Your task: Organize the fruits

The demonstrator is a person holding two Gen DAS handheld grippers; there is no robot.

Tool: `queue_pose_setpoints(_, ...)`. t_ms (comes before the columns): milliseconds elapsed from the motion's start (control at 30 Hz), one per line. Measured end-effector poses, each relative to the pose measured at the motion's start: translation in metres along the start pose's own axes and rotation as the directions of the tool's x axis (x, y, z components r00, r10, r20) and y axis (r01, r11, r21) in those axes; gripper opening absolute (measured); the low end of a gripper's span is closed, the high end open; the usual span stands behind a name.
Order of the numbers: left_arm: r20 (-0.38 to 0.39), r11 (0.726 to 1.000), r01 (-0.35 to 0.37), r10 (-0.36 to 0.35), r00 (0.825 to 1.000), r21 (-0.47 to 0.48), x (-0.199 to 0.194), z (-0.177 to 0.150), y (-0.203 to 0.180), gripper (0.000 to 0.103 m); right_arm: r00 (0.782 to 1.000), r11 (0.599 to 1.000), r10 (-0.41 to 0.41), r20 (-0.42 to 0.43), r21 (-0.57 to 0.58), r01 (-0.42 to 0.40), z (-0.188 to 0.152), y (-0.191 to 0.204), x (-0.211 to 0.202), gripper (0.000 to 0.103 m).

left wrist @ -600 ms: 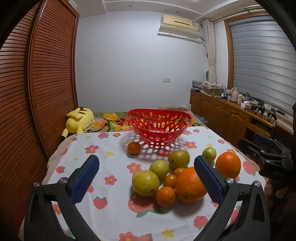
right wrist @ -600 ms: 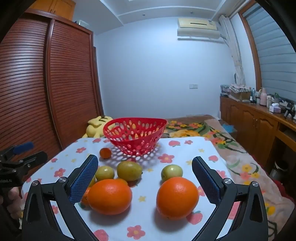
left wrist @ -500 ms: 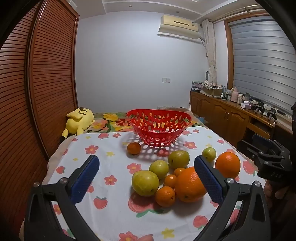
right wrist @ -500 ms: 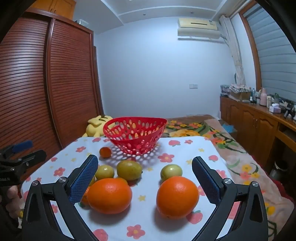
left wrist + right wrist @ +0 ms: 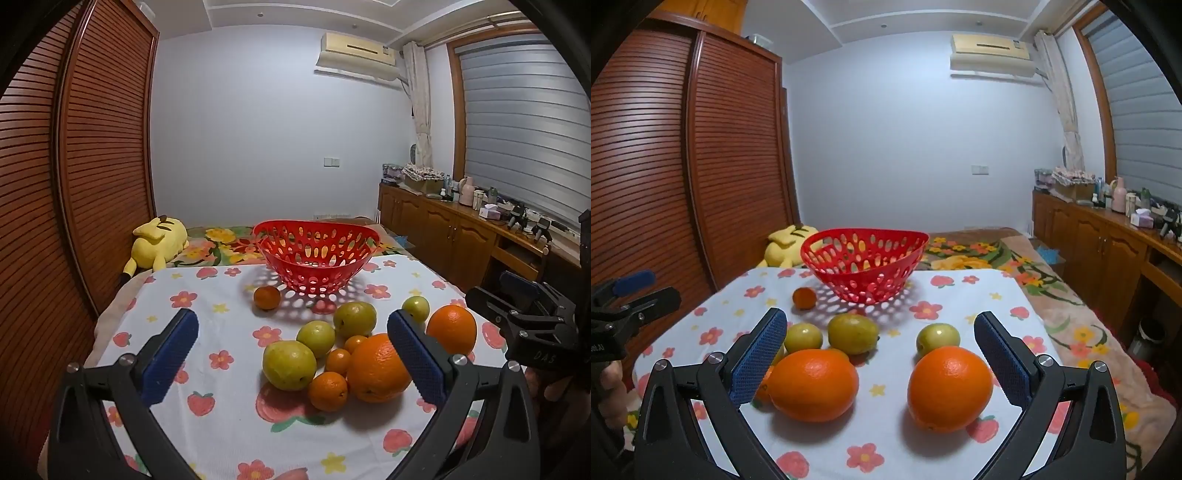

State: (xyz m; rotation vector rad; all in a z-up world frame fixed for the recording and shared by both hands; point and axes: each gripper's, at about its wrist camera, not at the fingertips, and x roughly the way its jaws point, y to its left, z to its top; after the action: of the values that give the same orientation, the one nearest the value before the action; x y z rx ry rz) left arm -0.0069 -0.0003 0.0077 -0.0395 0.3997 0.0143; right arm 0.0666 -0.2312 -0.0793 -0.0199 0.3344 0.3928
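Observation:
A red perforated basket (image 5: 316,258) (image 5: 864,263) stands empty at the far side of the flowered tablecloth (image 5: 221,295). In front of it lie two big oranges (image 5: 813,384) (image 5: 950,387), several green-yellow fruits (image 5: 290,364) (image 5: 853,333) and small tangerines (image 5: 328,390) (image 5: 267,297). My left gripper (image 5: 291,354) is open above the cloth, nothing between its blue pads. My right gripper (image 5: 881,356) is open too, hovering just short of the two oranges. Each gripper also shows at the edge of the other's view.
A yellow plush toy (image 5: 159,243) lies beyond the table's far left corner, beside a slatted wooden wardrobe (image 5: 74,184). A wooden sideboard (image 5: 461,236) with bottles runs along the right wall. A flowered bedspread (image 5: 997,254) lies behind the table.
The right gripper has crept slightly forward in the left wrist view. The fruits and basket have stayed put.

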Motion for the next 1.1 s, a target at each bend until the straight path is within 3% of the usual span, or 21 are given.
queue_pose_setpoints(1100,0.02,1.0,0.001,-0.001,1.0,0.001,-0.0045,0.0017,-0.0004,0.103,1.0,1.0,-0.007,0.001,-0.008,0.007,0.0007,0.0034,-0.0037,0.103)
